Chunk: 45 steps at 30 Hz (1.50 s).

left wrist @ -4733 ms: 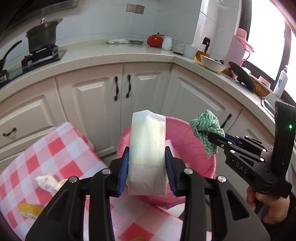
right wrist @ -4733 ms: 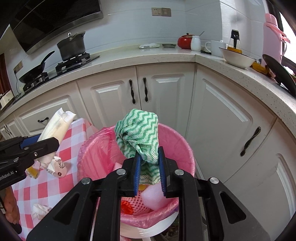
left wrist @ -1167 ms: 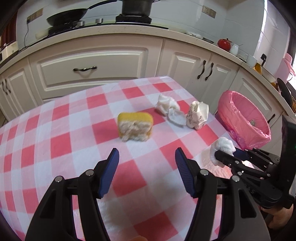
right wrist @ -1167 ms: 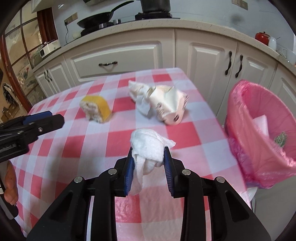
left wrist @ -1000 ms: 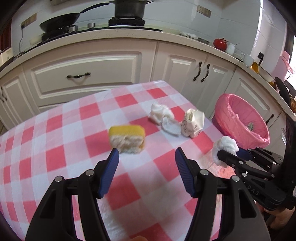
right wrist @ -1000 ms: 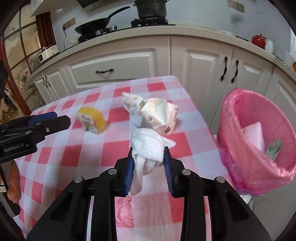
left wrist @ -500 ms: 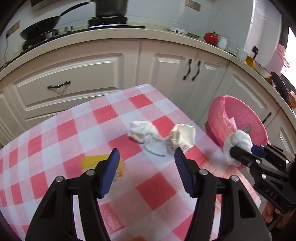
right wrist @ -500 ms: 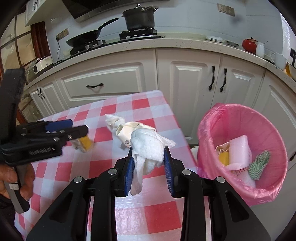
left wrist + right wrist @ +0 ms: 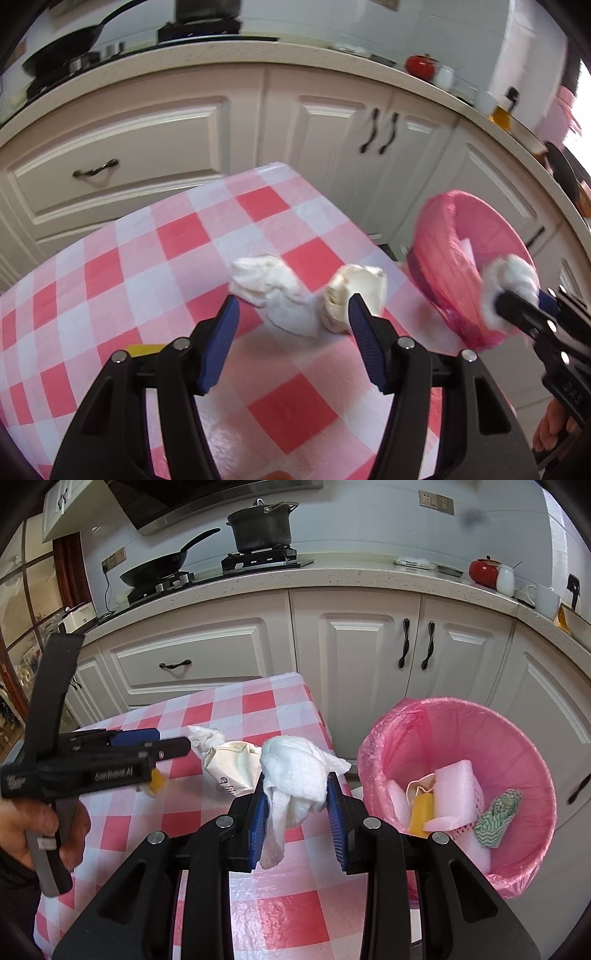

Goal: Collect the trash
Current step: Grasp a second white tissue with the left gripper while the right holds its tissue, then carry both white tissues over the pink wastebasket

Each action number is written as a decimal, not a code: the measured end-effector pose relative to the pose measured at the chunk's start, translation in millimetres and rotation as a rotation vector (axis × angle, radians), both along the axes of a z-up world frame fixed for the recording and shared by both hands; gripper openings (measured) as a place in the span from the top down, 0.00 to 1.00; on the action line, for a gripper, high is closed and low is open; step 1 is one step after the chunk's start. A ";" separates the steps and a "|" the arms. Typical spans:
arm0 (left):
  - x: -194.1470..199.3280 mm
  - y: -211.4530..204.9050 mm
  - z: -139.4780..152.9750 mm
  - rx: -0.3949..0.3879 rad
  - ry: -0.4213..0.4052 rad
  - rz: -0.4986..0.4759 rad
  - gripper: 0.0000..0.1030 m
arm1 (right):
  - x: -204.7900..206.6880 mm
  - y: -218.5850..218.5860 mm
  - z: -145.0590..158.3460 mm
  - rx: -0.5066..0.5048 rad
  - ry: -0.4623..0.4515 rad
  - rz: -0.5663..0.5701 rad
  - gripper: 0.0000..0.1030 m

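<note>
1. I judge the task to be more than half done: the pink trash bin (image 9: 458, 775) already holds several pieces, and only a few things are left on the checkered table (image 9: 266, 701).

2. My right gripper (image 9: 298, 812) is pinching a crumpled white tissue (image 9: 295, 771) between its blue pads. A loose end of the tissue hangs down below them. In the right wrist view the gripper is above the table edge, beside the bin and not yet over its opening.

3. My left gripper (image 9: 293, 332) has its jaws spread wide and holds nothing. It points at two pieces lying near the table edge on the bin side: a second white tissue (image 9: 271, 291) and a crumpled cream paper bag (image 9: 354, 295). These two touch each other.

4. A yellow piece (image 9: 157, 781) also lies on the table, mostly hidden behind the left gripper. I cannot tell exactly what it is.

5. Inside the bin, which has a pink plastic liner, I see pink foam sheets (image 9: 452, 794), a green-and-white cloth (image 9: 498, 819), a yellow item (image 9: 421, 810) and a cream wrapper behind it.

6. What is left, in my judgement: drop the held tissue in the bin, then collect the tissue, the bag and the yellow piece.
</note>
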State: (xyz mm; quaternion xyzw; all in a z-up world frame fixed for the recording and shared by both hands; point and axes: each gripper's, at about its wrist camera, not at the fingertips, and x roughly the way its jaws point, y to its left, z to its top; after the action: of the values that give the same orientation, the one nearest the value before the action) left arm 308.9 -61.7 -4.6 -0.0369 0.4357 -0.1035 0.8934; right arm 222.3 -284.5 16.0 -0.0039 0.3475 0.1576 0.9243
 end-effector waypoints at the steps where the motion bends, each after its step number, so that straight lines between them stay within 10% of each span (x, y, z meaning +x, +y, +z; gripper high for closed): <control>1: 4.5 3.5 0.0 -0.006 0.003 0.009 0.47 | 0.5 -1.0 1.0 0.000 -0.002 0.000 0.71; 22: 72.5 5.5 -52.6 0.009 0.186 -0.029 0.80 | 10.0 -28.8 17.9 -0.003 -0.021 -0.052 0.71; 45: 63.9 -1.8 10.2 0.070 0.020 0.016 0.92 | 17.5 -72.6 24.2 -0.010 -0.033 -0.136 0.71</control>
State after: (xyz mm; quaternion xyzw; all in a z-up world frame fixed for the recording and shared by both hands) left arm 372.8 -63.5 5.6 -0.0101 0.4477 -0.0807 0.8905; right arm 239.8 -357.2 40.2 0.0123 0.3328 0.0926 0.9384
